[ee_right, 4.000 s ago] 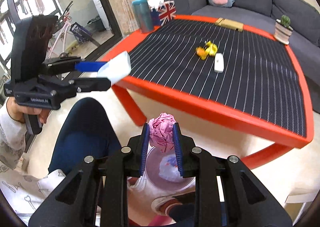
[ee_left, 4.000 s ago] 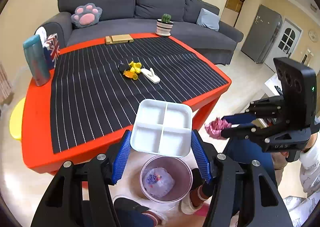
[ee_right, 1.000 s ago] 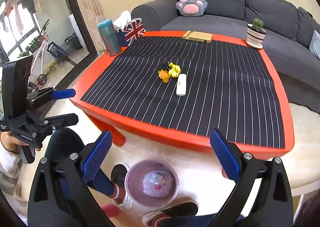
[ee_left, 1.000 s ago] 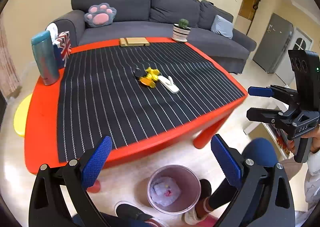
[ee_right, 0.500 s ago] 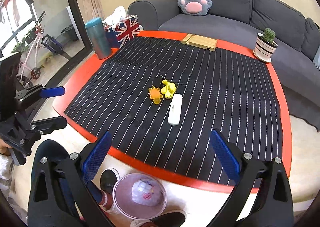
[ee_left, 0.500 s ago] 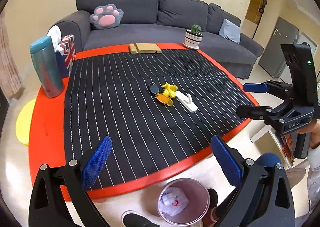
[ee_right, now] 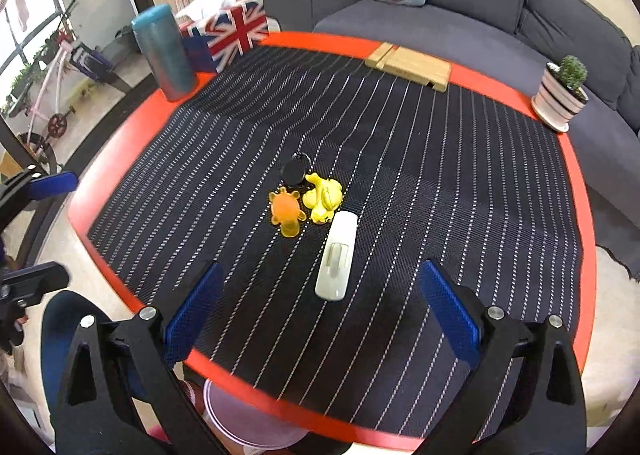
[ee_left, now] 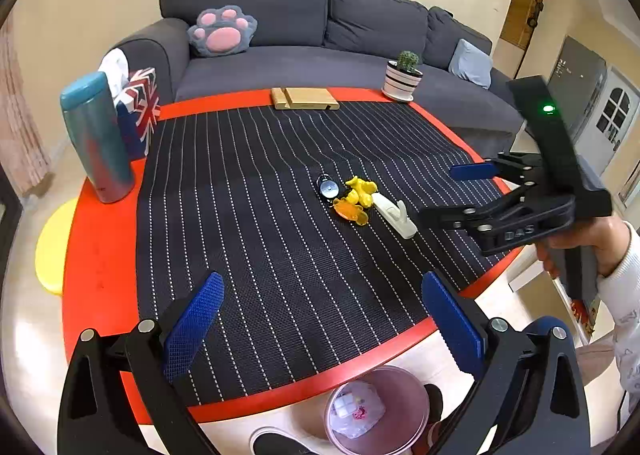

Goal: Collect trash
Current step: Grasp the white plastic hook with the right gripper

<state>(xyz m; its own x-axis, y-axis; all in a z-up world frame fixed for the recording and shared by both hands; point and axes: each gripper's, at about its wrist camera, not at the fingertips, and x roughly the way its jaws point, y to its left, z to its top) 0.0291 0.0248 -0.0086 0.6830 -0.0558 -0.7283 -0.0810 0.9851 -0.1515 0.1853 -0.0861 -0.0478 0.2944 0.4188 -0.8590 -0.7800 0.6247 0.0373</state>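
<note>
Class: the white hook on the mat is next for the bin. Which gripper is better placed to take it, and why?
Probably the right gripper: open, with the white hook lying just ahead between its fingers. The left gripper is also open but sits farther back.

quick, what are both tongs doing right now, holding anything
Left tongs: open, holding nothing.
Right tongs: open, holding nothing, above the white plastic wall hook.

A home living room: a grey sofa (ee_left: 340, 39) with a paw cushion (ee_left: 222, 31), a potted cactus (ee_left: 403, 77), a tissue box (ee_right: 228, 31), a door (ee_left: 612, 119).
</note>
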